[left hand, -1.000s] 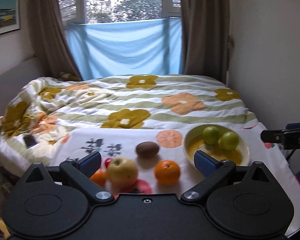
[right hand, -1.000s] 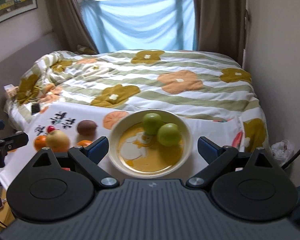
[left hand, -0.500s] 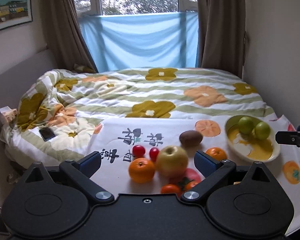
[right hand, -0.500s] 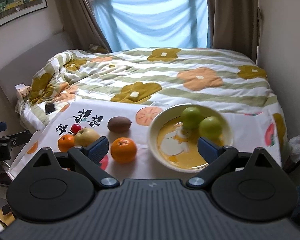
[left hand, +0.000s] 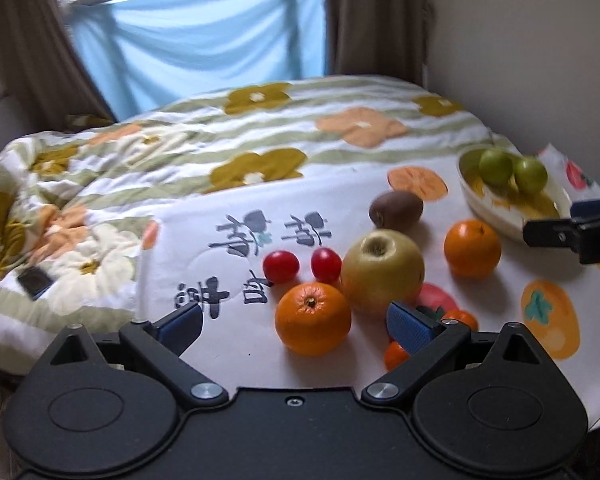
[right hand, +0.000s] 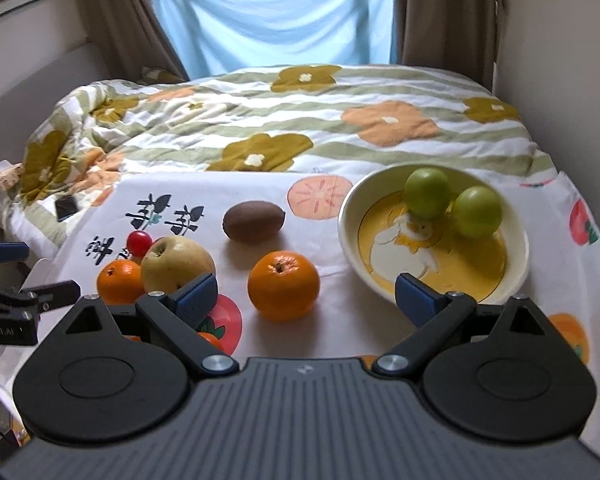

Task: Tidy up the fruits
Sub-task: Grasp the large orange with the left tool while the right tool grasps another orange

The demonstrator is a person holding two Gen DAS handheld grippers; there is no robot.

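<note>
Fruit lies on a white printed cloth (left hand: 228, 344) on the bed. My left gripper (left hand: 296, 326) is open, with an orange (left hand: 313, 319) between and just ahead of its fingers. Behind that orange sit a yellow-green apple (left hand: 382, 271), two cherry tomatoes (left hand: 281, 266), a kiwi (left hand: 396, 209) and a second orange (left hand: 473, 248). A cream and yellow bowl (right hand: 496, 280) holds two green fruits (right hand: 427, 193). My right gripper (right hand: 307, 295) is open, with the second orange (right hand: 283, 285) just ahead of it; the kiwi (right hand: 254, 221) and apple (right hand: 177, 263) lie further left.
A flowered quilt (right hand: 300, 120) covers the bed behind the cloth. A dark phone (right hand: 66, 207) lies on the quilt at the left. Curtains and a blue sheet hang at the window; a wall runs along the right. The cloth's near edge drops off below both grippers.
Both grippers have moved down and closer to the fruit. The left one now has the near orange between its fingers; the right view has shifted left, centring on the second orange.
</note>
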